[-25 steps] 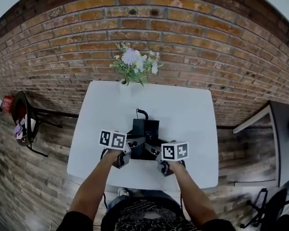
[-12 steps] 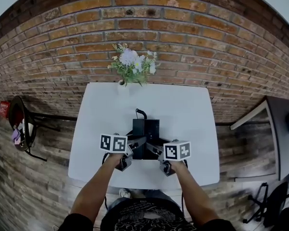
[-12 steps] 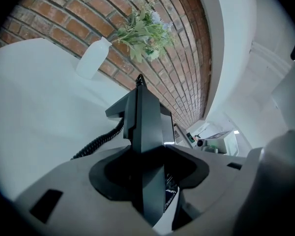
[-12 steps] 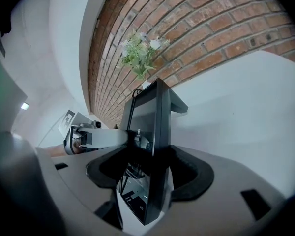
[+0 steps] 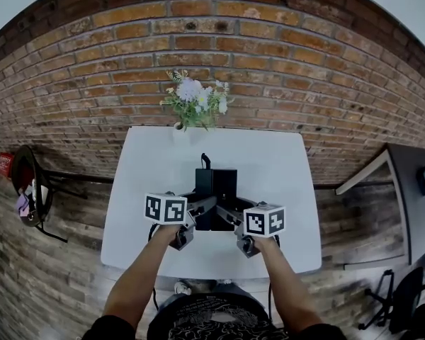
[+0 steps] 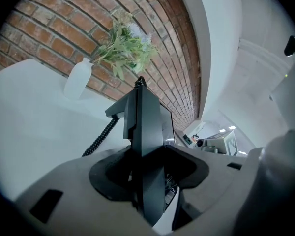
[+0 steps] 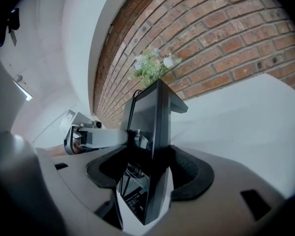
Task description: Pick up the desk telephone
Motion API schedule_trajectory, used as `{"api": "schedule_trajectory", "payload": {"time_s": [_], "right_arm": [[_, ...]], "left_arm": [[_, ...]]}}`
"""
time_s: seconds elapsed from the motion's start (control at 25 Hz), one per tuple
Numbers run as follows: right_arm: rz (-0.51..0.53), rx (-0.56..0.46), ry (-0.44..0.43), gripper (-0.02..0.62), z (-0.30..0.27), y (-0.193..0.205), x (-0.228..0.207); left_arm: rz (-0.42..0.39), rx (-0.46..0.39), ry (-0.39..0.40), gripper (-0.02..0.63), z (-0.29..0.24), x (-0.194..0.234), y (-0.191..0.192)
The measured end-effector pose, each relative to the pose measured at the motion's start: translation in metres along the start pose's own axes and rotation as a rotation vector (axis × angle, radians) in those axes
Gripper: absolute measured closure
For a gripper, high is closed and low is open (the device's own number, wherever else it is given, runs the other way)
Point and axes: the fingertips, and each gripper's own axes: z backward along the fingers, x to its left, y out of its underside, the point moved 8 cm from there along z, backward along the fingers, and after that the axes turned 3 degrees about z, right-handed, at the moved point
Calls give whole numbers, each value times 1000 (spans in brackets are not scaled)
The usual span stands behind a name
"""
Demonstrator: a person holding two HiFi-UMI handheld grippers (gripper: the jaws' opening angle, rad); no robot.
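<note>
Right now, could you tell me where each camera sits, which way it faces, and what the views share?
Head view: on the head, steeply down at table, telephone, flowers; forearms, left hand-held gripper, right hand-held gripper show.
Left gripper view: on the left hand-held gripper, along jaws shut on telephone, toward wall; right one beyond.
Right gripper view: mirrored, jaws likewise shut; left one beyond.
All share telephone and flowers.
</note>
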Motion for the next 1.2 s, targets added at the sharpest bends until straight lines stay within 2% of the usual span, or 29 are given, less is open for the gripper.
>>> {"api": "schedule_trajectory", "payload": {"time_s": [0.72,1.2], "right_arm": [[233,-194,-15,331,38,-96,52],[353,-320,-20,330,64,-137,86]], "left_arm": [[-239,-196,35,394,41,-75,-81],[-373,-298,54,394,67,-121,-115]]}}
